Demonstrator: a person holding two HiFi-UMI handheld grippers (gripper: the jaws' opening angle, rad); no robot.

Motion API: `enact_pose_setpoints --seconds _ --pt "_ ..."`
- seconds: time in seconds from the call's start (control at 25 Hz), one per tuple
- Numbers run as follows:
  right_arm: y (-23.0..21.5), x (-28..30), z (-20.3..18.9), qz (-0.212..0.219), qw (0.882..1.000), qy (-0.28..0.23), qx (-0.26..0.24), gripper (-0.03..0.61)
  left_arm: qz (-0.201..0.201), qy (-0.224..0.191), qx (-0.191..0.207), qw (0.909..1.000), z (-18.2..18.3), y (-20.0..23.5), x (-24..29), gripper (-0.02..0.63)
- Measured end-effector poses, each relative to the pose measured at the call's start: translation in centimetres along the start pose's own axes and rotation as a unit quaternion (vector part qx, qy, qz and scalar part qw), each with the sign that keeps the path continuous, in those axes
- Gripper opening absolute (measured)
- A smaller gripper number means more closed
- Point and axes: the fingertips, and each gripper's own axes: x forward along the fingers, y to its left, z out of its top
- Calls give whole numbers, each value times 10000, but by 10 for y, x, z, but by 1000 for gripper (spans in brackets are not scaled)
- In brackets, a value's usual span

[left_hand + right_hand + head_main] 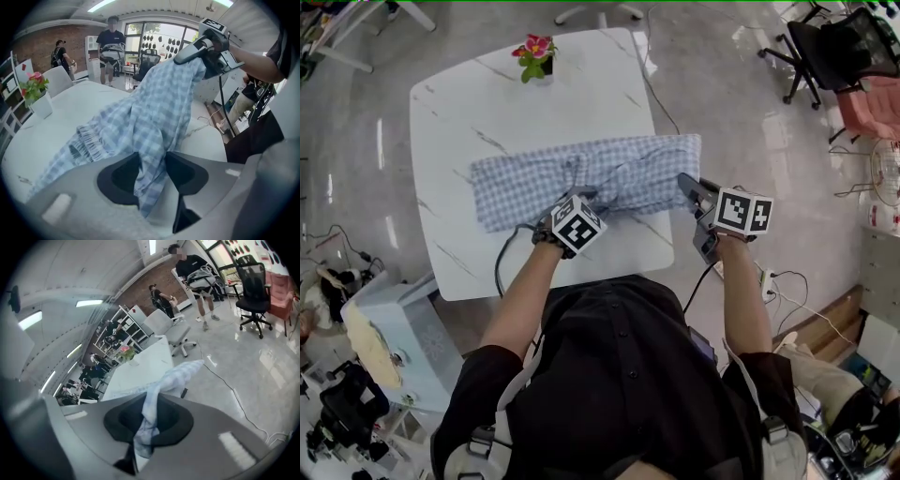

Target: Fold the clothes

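Observation:
A blue-and-white checked garment (581,178) lies stretched across the white marble table (459,112). My left gripper (584,195) is at the garment's near edge around its middle, shut on a fold of the cloth (150,112), which hangs down between the pads (119,173). My right gripper (685,181) is at the garment's right end, just off the table's right edge. It is shut on that end, lifted clear of the table, with the bunched cloth (173,376) running through its jaws. The left gripper view also shows the right gripper (199,44) holding the cloth up.
A potted pink flower (534,54) stands at the table's far edge. A black office chair (839,52) and a pink seat (872,103) are at the far right. Cables (787,300) trail on the floor. A pale box (394,328) sits near left. People stand in the background (110,44).

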Motion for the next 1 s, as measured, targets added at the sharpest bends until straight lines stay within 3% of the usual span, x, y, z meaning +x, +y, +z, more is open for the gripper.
enact_pose_setpoints --seconds 0.24,0.4,0.68,1.0 --pt "77 23 8 -107 9963 13 -850 28 111 -395 269 9988 -8 14 -53 193" --pt "125 48 -2 -378 9892 121 -1410 28 245 -384 290 9985 -44 45 -93 193" --pt "212 98 -21 -440 9781 319 -2007 28 421 -265 -75 9987 -121 101 -147 193" --pt "313 160 -51 60 9757 478 -2137 28 576 -279 -499 9967 -196 140 -199 192"
